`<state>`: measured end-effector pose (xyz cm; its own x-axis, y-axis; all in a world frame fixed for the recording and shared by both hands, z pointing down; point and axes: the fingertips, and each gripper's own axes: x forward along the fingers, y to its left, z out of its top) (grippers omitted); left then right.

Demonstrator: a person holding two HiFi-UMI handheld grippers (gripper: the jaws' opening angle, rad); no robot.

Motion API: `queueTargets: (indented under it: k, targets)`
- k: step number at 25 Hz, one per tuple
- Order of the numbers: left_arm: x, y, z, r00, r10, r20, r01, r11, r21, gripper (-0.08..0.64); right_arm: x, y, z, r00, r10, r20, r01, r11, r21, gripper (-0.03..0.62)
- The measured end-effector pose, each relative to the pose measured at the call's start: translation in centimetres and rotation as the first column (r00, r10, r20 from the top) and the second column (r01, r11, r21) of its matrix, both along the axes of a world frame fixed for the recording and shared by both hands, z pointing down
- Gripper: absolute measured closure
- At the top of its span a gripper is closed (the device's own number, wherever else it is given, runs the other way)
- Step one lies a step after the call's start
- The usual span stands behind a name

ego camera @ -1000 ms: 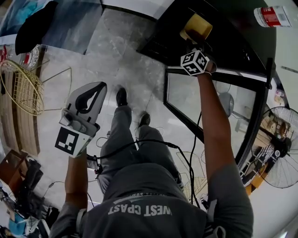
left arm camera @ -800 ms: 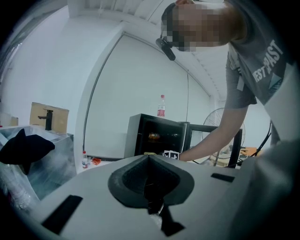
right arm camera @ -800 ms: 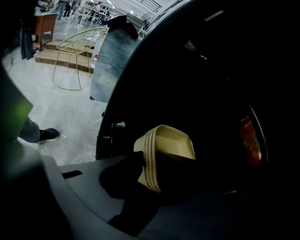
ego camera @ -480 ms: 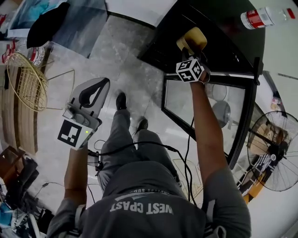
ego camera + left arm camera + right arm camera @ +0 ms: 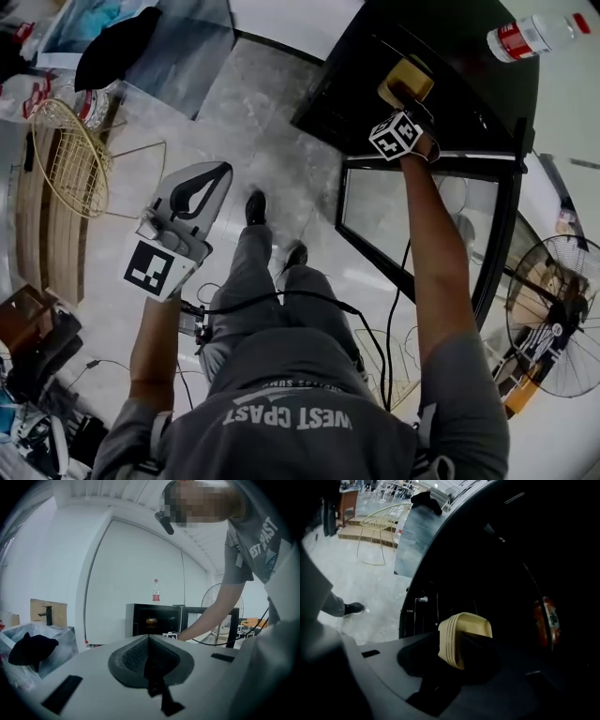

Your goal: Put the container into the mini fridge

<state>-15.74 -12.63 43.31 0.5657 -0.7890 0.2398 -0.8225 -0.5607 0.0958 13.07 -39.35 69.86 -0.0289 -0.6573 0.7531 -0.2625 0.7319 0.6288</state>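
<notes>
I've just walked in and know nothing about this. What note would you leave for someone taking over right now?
Left hand-held gripper: shut, empty, held away from the fridge.
Right hand-held gripper: jaws have just been opening. The container sits between them, inside the dark mini fridge, whose door is open.
Done: container carried into the fridge. Whether it rests on a shelf can't be seen.
Left: draw that gripper out, then probably shut the door.
</notes>
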Motion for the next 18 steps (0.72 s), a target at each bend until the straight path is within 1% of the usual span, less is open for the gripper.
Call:
queueTargets:
  k: [3, 5, 6, 7, 8, 10, 11, 13, 15, 18]
  targets:
    - [0.6, -0.3, -1.2, 1.000, 0.009, 0.007, -0.009, 1.000, 0.022, 0.548, -0.7, 0.7, -2.5, 0.995, 0.039, 0.089, -0.042, 0.998, 0.036, 0.455]
    - [1.0, -0.3, -2.3, 1.000, 0.017, 0.018, -0.018, 0.999, 0.039, 0.546, -1.3, 1.7, -4.9, 0.981, 0.084, 0.177, -0.096, 0.994, 0.059, 0.474]
    - [1.2, -0.3, -2.8, 0.999, 0.023, 0.029, -0.025, 0.999, 0.046, 0.546, -1.6, 2.4, -6.2, 0.967, 0.110, 0.231, -0.128, 0.990, 0.064, 0.482]
    - [1.3, -0.2, -3.3, 0.999, 0.031, 0.045, -0.033, 0.998, 0.051, 0.547, -1.9, 3.2, -7.5, 0.946, 0.139, 0.293, -0.164, 0.985, 0.063, 0.492]
    - [1.4, -0.2, -3.8, 0.997, 0.039, 0.062, -0.042, 0.998, 0.053, 0.548, -2.2, 4.1, -9.0, 0.918, 0.166, 0.361, -0.199, 0.978, 0.055, 0.504]
    - [1.6, -0.3, -4.9, 0.995, 0.047, 0.088, -0.052, 0.997, 0.051, 0.547, -3.0, 6.1, -12.4, 0.845, 0.204, 0.495, -0.252, 0.967, 0.031, 0.527]
    - [1.7, -0.4, -5.7, 0.995, 0.047, 0.093, -0.052, 0.997, 0.053, 0.547, -3.6, 7.1, -14.5, 0.808, 0.208, 0.552, -0.263, 0.965, 0.021, 0.534]
    - [1.6, -0.9, -7.6, 0.996, 0.038, 0.085, -0.044, 0.996, 0.072, 0.546, -5.2, 9.2, -18.6, 0.745, 0.185, 0.640, -0.251, 0.968, 0.013, 0.543]
    - [1.3, -1.1, -9.2, 0.997, 0.029, 0.074, -0.037, 0.994, 0.103, 0.547, -6.9, 11.4, -22.3, 0.701, 0.137, 0.700, -0.218, 0.976, 0.026, 0.548]
    - [0.5, -0.9, -11.3, 0.998, 0.025, 0.062, -0.037, 0.981, 0.191, 0.547, -9.4, 14.6, -27.2, 0.632, 0.062, 0.773, -0.165, 0.985, 0.056, 0.551]
